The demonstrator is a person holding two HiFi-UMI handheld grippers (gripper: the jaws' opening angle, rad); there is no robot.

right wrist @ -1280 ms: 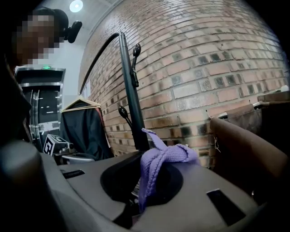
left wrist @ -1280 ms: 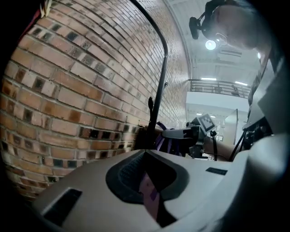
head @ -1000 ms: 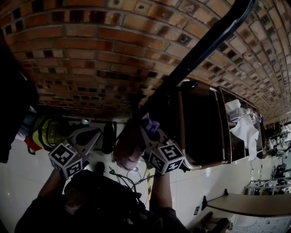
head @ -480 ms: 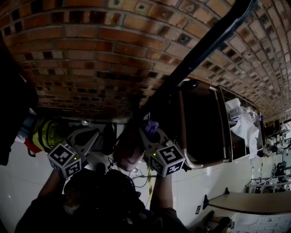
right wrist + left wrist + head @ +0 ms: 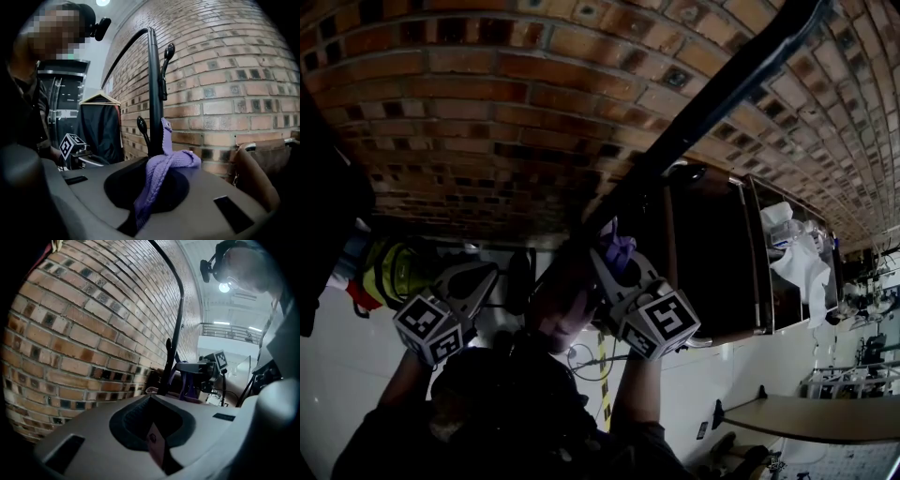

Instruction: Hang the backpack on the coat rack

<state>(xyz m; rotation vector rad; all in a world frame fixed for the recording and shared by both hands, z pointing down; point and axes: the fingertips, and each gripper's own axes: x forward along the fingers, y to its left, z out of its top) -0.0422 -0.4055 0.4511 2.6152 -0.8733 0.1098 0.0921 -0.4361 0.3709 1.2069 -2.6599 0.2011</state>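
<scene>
The pinkish backpack (image 5: 561, 302) hangs between my two grippers, low against the black coat rack pole (image 5: 712, 103). My right gripper (image 5: 614, 261) is shut on the backpack's purple knitted strap (image 5: 161, 164), right beside the pole (image 5: 153, 93) and under its knobbed hooks (image 5: 168, 49). My left gripper (image 5: 487, 277) is shut on a thin pink tab (image 5: 154, 446) of the backpack. In the left gripper view the right gripper (image 5: 199, 369) sits against the pole (image 5: 176, 333). Much of the backpack is hidden by the grippers and in shadow.
A brick wall (image 5: 487, 103) stands right behind the rack. A dark garment on a hanger (image 5: 101, 126) hangs to one side. A brown cabinet (image 5: 712, 262) stands to the right, with white cloth (image 5: 802, 258) beyond it. Cables (image 5: 581, 358) lie on the white floor.
My right gripper has risen along the pole with the purple strap and rolled a little. The backpack came up slightly with it. My left gripper has stayed about where it was.
</scene>
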